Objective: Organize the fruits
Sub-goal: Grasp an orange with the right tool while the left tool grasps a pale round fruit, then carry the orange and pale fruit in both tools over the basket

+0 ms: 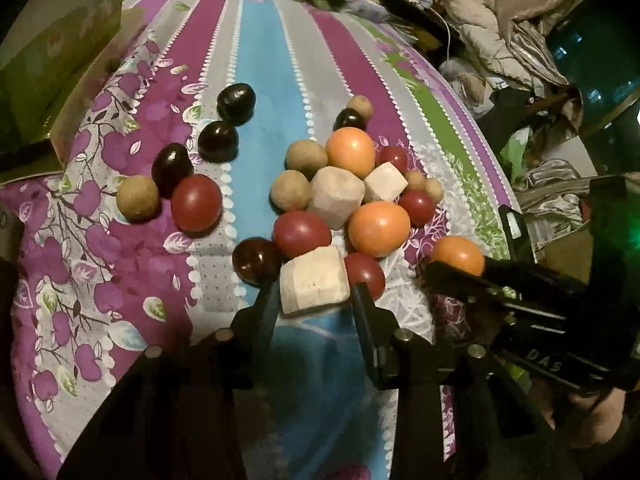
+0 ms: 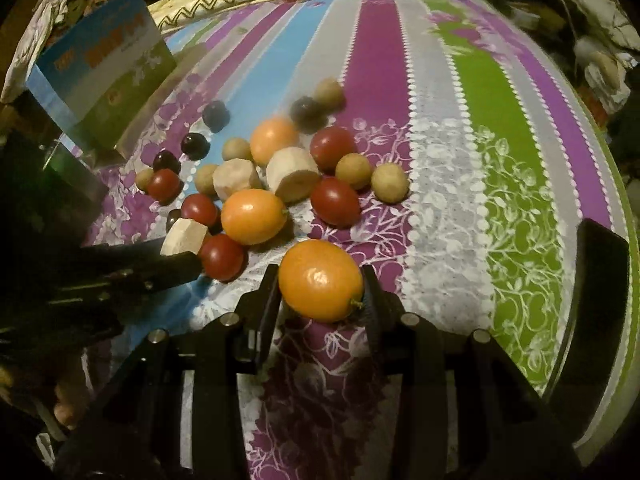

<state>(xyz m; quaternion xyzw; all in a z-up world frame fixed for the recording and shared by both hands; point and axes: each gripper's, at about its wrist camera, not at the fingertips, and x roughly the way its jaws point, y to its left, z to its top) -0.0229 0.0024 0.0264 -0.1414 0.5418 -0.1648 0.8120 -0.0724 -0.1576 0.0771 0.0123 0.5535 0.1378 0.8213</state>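
Observation:
Fruits lie in a loose pile on a striped floral cloth: orange fruits, red ones, dark plums, tan round ones and pale cut chunks. My left gripper is shut on a pale cut chunk at the pile's near edge; it also shows in the right wrist view. My right gripper is shut on an orange fruit, right of the pile; it also shows in the left wrist view.
A green and blue printed box stands at the cloth's left edge, open side toward the fruits. Crumpled fabric and clutter lie beyond the cloth's far and right edges. The green stripe on the right carries no fruit.

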